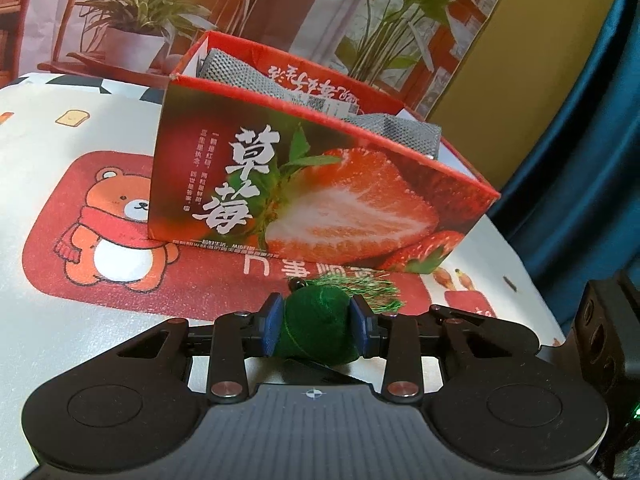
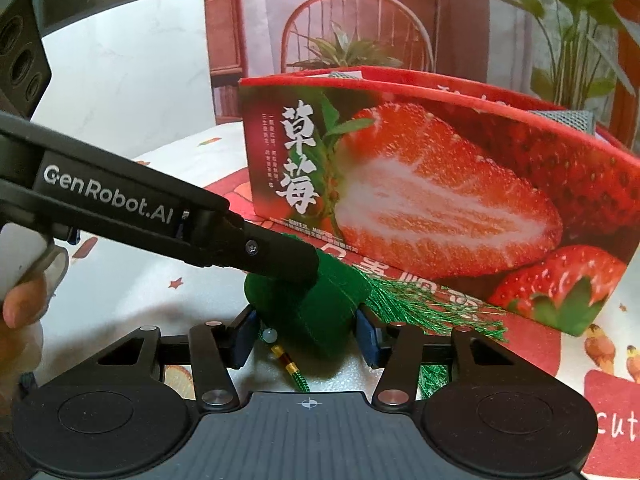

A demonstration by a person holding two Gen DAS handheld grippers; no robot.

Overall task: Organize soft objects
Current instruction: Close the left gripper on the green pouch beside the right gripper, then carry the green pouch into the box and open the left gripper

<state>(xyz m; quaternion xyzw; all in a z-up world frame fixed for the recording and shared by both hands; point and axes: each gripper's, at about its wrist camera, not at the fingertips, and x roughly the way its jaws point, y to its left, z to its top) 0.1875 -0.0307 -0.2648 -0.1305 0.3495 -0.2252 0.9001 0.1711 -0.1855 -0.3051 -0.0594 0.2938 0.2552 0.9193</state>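
Observation:
A dark green felt sachet (image 1: 320, 328) with a green tassel (image 1: 360, 286) is pinched between the blue pads of my left gripper (image 1: 316, 322), low over the table in front of the strawberry box (image 1: 304, 200). In the right wrist view one left finger (image 2: 280, 256) lies across the top of the sachet (image 2: 316, 312). My right gripper (image 2: 306, 334) brackets the sachet from both sides. Its right pad is at the felt, and a thin gap shows at its left pad. A bead and cord (image 2: 280, 350) hang below. Grey mesh cloth (image 1: 400, 130) lies in the box.
The table wears a white cloth with a red bear print (image 1: 116, 236). The open-topped box (image 2: 440, 184) stands just behind the sachet. A printed backdrop with plants (image 1: 152, 8) rises behind it, and a blue curtain (image 1: 592, 140) hangs at the right. A hand (image 2: 20, 308) holds the left gripper.

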